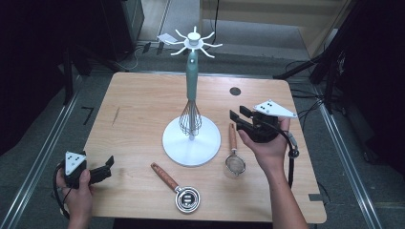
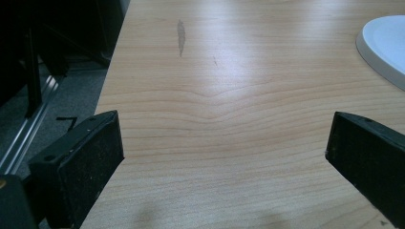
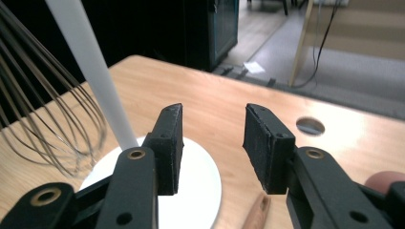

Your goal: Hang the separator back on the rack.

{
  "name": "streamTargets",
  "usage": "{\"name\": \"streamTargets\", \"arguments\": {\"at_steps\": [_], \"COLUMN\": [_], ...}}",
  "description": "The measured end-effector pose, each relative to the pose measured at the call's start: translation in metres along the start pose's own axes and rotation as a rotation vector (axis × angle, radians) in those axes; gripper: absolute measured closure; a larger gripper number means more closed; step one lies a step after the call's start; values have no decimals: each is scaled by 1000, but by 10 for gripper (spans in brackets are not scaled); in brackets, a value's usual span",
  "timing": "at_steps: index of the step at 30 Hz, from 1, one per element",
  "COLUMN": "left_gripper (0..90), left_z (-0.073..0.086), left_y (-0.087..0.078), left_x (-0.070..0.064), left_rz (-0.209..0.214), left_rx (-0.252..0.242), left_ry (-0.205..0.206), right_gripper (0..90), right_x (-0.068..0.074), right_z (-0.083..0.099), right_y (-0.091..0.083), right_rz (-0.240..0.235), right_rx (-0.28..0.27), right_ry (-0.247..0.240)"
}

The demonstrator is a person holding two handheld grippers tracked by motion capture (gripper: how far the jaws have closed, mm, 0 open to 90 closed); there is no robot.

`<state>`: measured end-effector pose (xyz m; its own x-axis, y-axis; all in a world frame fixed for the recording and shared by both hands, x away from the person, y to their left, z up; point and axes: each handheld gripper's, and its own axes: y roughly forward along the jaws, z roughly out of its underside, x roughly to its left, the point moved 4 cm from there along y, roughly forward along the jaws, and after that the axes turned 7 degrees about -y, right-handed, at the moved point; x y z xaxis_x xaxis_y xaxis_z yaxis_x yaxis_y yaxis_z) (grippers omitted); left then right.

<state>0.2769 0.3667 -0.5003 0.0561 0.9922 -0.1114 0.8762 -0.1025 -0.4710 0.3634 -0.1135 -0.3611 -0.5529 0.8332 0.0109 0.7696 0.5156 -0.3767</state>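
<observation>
Right gripper (image 1: 237, 120), jaws parted and empty, hovers right of the whisk (image 1: 191, 100) (hanging on the white stand (image 1: 192, 141)); left gripper (image 1: 106, 168), jaws wide apart, rests at the tabletop's (image 1: 138, 105) near-left edge.

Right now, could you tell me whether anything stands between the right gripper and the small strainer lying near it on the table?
Nothing visible does. The right gripper hangs open above the table, and the strainer lies just below and in front of it, its wooden handle toward the jaws. The stand with the whisk is off to the side.
</observation>
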Motion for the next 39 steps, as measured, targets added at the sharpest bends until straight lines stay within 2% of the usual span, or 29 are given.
{"name": "streamTargets", "arguments": {"at_steps": [1, 8, 12, 13, 14, 15, 18, 19, 23, 28, 29, 30, 35, 37, 39], "left_gripper": [0, 0, 0, 0, 0, 0, 0, 0, 0, 0, 0, 0, 0, 0, 0], "left_z": [0, 0, 0, 0, 0, 0, 0, 0, 0, 0, 0, 0, 0, 0, 0], "left_y": [0, 0, 0, 0, 1, 1, 1, 1, 1, 3, 3, 4, 4, 4, 4], "left_x": [0, 0, 0, 0, 0, 0, 0, 0, 0, -1, -2, -2, -2, -2, -2], "left_rz": [0, 0, 2, 2, 2, 2, 2, 3, 0, -6, -8, -9, -9, -8, -8], "left_rx": [0, 2, 2, 4, 4, 8, 10, 13, 15, 32, 39, 41, 42, 42, 42], "left_ry": [1, 0, -1, 1, 0, 2, 4, 4, 8, 13, 15, 19, 17, 18, 19], "right_gripper": [593, 585, 592, 592, 597, 597, 600, 623, 634, 595, 599, 599, 596, 563, 563], "right_x": [0, -3, -6, -6, -9, -9, -11, -13, -17, -18, -17, -17, -16, -17, -17], "right_z": [0, 19, 31, 31, 40, 40, 54, 60, 68, 77, 81, 81, 89, 93, 94], "right_y": [0, 8, 11, 11, 13, 13, 18, 20, 23, 27, 30, 30, 38, 43, 44], "right_rz": [0, 10, -9, -9, -9, -9, -9, 5, 10, 3, -23, -23, -28, -53, -56], "right_rx": [0, 92, 138, 138, 176, 176, 233, 250, 279, 328, 352, 352, 426, 461, 471], "right_ry": [0, 13, 84, 84, 124, 124, 158, 175, 206, 233, 268, 268, 321, 365, 370]}}
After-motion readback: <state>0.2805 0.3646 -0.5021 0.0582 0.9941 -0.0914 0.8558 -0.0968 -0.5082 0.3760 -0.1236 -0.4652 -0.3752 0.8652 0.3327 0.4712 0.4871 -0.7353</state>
